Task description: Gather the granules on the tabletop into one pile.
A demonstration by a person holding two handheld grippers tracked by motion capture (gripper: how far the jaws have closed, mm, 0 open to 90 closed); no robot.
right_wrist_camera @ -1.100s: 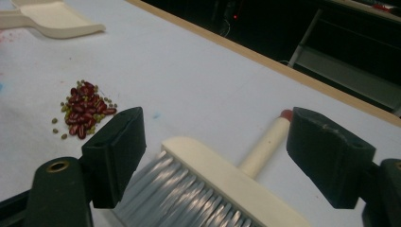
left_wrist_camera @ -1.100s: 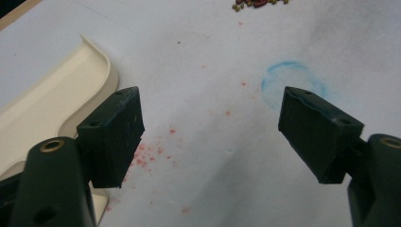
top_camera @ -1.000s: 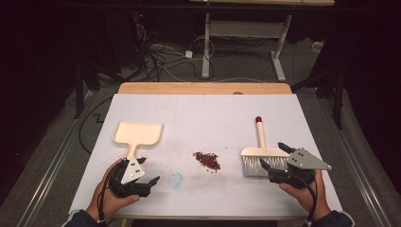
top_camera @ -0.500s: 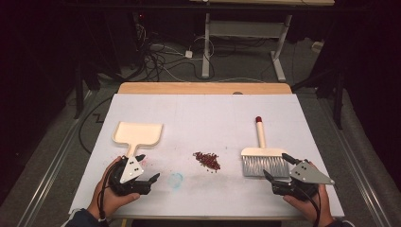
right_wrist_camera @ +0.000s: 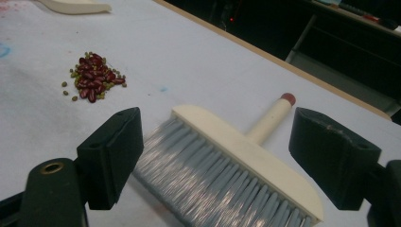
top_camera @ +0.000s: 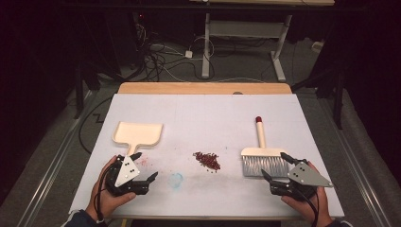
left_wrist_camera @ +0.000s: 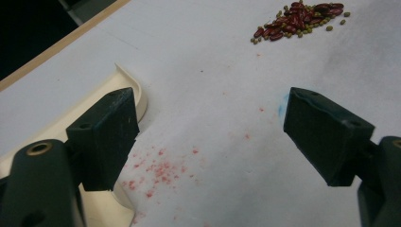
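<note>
Now the right gripper hovers spread wide, empty, over the cream-backed hand brush with grey bristles lying flat beside the little heap of red beans — light, stiff-handled (take the round handle, bristles flex). The left gripper gapes empty by the cream plastic dustpan.

Bare counter stretches wide between the dustpan at the left and the brush at the right, broken only by the small pile of beans in the middle. The left tool has open surface ahead of its spread jaws (the dustpan's handle lies just beside one jaw). The right tool faces the brush's bristles close in front, between its parted jaws.
</note>
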